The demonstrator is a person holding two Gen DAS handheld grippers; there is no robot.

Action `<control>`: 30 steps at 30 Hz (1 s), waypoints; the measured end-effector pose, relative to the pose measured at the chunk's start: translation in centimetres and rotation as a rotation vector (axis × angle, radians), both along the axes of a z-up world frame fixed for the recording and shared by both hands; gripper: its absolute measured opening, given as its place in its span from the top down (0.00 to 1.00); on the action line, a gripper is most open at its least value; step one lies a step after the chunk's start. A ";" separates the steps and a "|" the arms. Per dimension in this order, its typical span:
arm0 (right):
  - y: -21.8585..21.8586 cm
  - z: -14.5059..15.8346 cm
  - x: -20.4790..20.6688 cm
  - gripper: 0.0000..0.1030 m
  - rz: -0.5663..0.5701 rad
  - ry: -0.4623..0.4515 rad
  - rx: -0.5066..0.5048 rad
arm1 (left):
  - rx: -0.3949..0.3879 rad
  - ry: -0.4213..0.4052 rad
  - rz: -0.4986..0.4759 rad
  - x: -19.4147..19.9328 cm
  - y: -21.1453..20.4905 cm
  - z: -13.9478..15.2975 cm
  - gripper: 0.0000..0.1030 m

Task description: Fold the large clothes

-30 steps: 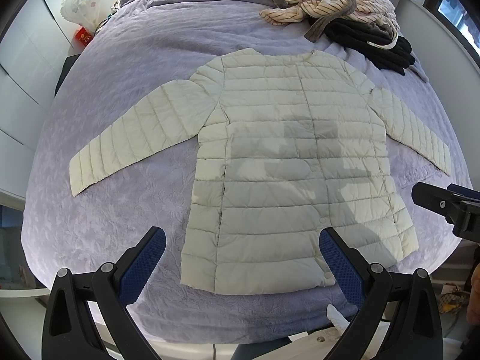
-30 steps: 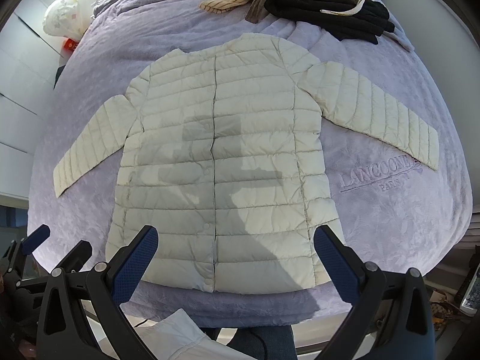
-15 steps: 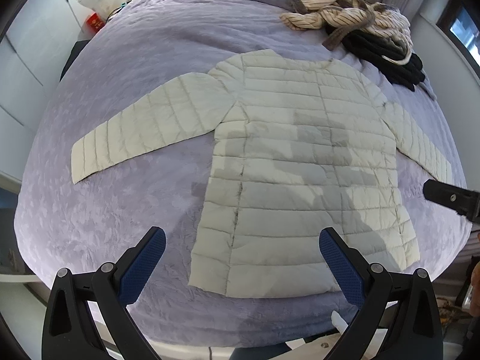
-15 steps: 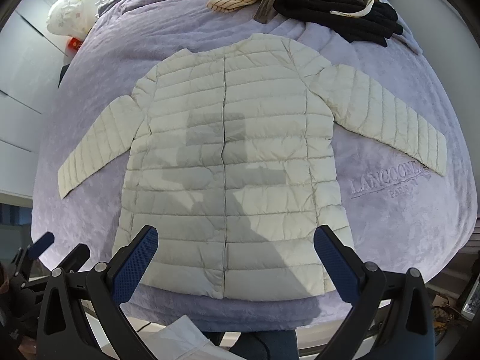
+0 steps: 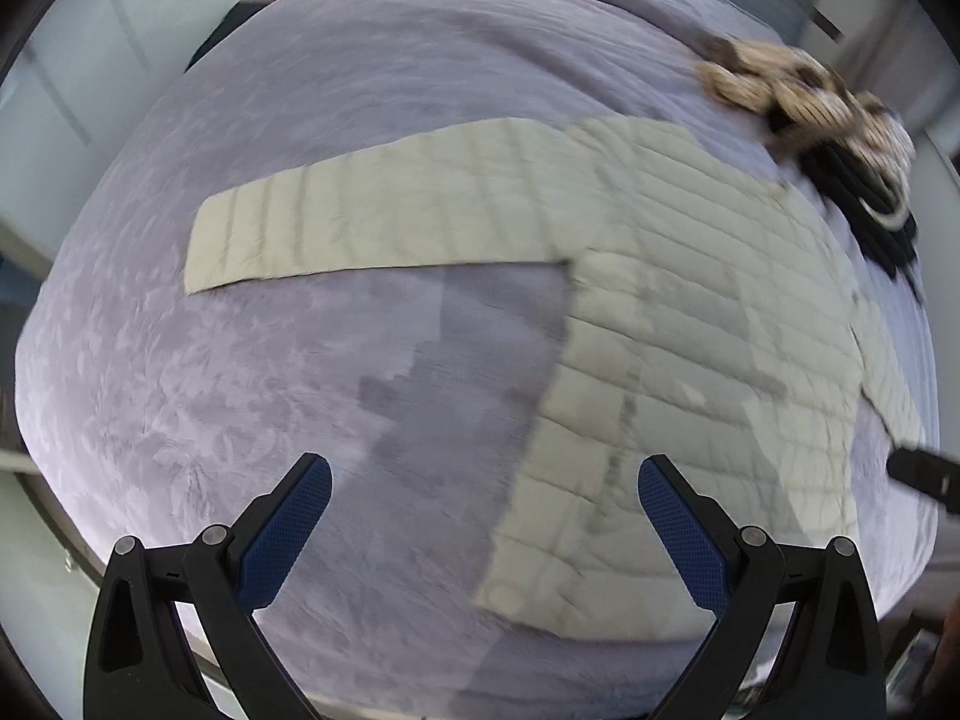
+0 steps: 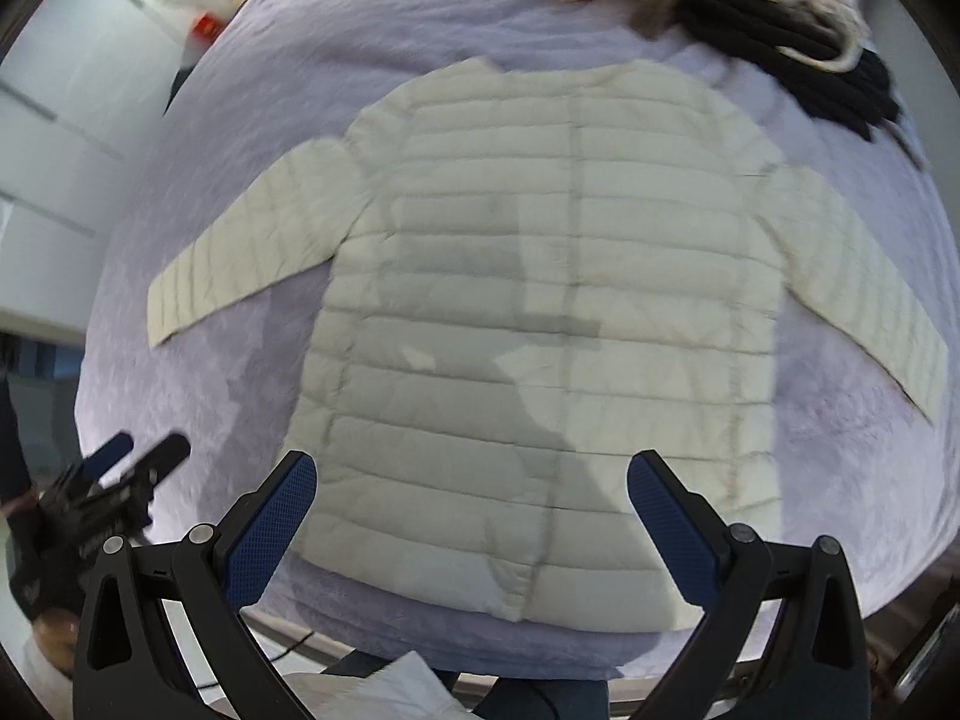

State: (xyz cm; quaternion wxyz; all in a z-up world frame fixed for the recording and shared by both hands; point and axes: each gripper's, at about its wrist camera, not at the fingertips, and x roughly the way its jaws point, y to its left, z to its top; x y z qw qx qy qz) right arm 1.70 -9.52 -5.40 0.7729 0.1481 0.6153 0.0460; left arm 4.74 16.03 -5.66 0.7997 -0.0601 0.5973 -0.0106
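cream quilted jacket [image 6: 540, 324] lies flat, sleeves out at 9 & 3; left gripper [image 5: 485, 528] & right gripper [image 6: 471, 525] both spread wide, empty.

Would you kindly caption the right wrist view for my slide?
Open right claw above a cream jacket spread flat on a lilac bed.

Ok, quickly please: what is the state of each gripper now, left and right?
Left gripper: open, holding nothing, above the bedspread.
Right gripper: open, holding nothing, over the jacket.
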 end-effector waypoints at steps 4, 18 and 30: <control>3.3 -1.8 2.2 0.00 0.068 0.047 0.012 | -0.010 -0.017 0.110 2.2 4.6 -2.0 0.00; 10.9 -6.9 11.8 0.00 0.197 -0.010 -0.017 | -0.243 -0.058 0.377 9.2 15.1 -10.3 0.00; 14.9 -11.7 21.8 0.70 0.199 -0.157 0.099 | -0.351 -0.075 0.495 11.8 16.9 -16.0 0.00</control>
